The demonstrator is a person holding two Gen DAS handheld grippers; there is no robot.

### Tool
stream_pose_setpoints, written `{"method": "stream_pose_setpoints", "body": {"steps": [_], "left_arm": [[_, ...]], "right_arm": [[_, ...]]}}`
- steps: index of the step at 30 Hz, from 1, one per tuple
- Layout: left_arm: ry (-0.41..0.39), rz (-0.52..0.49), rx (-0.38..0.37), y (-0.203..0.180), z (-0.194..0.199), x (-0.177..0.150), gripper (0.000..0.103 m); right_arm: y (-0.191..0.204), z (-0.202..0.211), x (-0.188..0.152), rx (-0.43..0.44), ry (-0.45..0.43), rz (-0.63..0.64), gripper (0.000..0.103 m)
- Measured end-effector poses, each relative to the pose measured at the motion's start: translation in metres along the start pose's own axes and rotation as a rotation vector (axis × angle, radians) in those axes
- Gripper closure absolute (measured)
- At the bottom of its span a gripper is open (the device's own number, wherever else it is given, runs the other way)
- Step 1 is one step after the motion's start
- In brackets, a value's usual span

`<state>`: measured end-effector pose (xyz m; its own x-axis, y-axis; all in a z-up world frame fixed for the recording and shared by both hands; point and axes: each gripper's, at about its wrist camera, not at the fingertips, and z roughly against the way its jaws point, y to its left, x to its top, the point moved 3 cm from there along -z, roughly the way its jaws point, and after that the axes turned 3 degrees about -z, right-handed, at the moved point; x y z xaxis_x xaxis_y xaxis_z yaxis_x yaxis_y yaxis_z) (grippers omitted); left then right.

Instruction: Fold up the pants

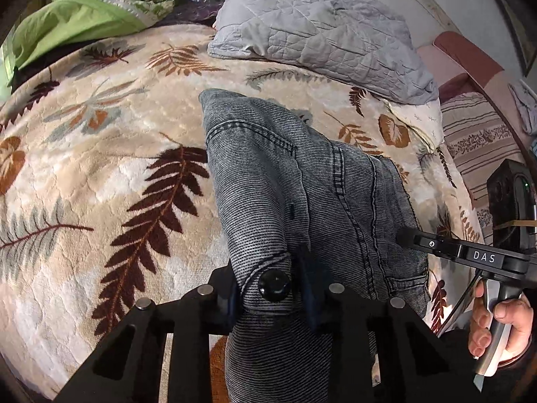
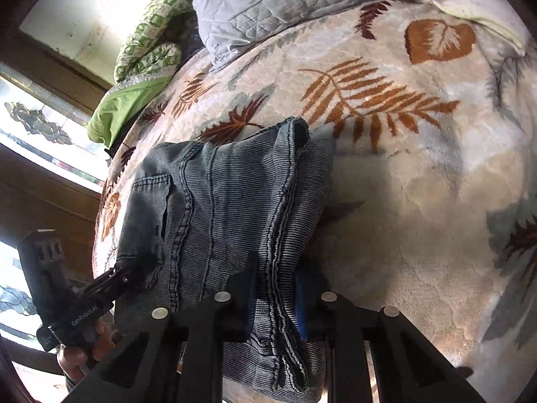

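Grey-blue denim pants lie bunched lengthwise on a leaf-patterned blanket. My left gripper is shut on the waistband, with the black button showing between its blue pads. In the right wrist view the pants are doubled over, with a back pocket at the left. My right gripper is shut on the stitched side edge of the pants. From the left wrist view the right gripper reaches the pants' right edge. The left gripper appears at the pants' left edge in the right wrist view.
A grey quilted pillow lies beyond the pants, and a green blanket is at the far left. Striped bedding lies to the right. A person's hand holds the right gripper's handle. A window is at the left.
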<state>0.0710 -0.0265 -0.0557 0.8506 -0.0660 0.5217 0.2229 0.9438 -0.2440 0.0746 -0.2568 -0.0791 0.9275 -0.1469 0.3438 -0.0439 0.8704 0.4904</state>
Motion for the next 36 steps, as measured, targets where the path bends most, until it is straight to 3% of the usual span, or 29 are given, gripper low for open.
{"method": "stream_pose_setpoints", "body": {"steps": [5, 11, 17, 20, 21, 24, 26, 27, 30, 32, 34, 36], "left_arm": [[-0.12, -0.085, 0.049, -0.01, 0.035, 0.014, 0.075], [-0.223, -0.089, 0.062, -0.005, 0.063, 0.049, 0.075], [-0.176, -0.011, 0.057, 0.017, 0.031, 0.061, 0.072], [-0.083, 0.011, 0.103, 0.031, -0.009, 0.049, 0.065], [-0.025, 0.013, 0.131, 0.036, -0.023, 0.042, 0.062], [-0.064, 0.045, 0.136, 0.045, -0.018, 0.033, 0.038], [-0.08, 0.065, 0.098, 0.047, -0.001, 0.035, 0.037], [-0.108, 0.068, 0.088, 0.046, 0.009, 0.036, 0.036], [-0.208, 0.067, 0.085, 0.042, 0.041, 0.038, 0.023], [-0.23, 0.06, 0.084, 0.038, 0.047, 0.036, 0.02], [-0.178, 0.032, 0.107, 0.034, 0.032, 0.028, 0.02], [-0.035, -0.011, 0.174, 0.031, -0.001, 0.012, 0.019]], "right_arm": [[0.023, 0.029, -0.002, 0.014, -0.093, 0.056, 0.087], [0.055, 0.065, 0.024, 0.052, -0.206, 0.112, 0.087], [0.065, 0.05, 0.047, 0.063, -0.222, 0.113, 0.087], [0.052, 0.015, 0.049, 0.041, -0.168, 0.086, 0.086], [0.042, -0.001, 0.047, 0.029, -0.134, 0.057, 0.084], [0.019, -0.038, 0.037, -0.078, -0.056, 0.028, 0.07], [0.015, -0.03, 0.036, -0.056, -0.075, 0.007, 0.063], [0.016, -0.023, 0.036, -0.057, -0.079, 0.006, 0.051], [0.034, 0.009, 0.037, -0.058, -0.164, 0.069, 0.046], [0.046, 0.025, 0.033, -0.032, -0.212, 0.091, 0.039], [0.051, 0.027, 0.025, -0.03, -0.228, 0.107, 0.037], [0.05, 0.007, 0.016, -0.062, -0.17, 0.119, 0.037]]}}
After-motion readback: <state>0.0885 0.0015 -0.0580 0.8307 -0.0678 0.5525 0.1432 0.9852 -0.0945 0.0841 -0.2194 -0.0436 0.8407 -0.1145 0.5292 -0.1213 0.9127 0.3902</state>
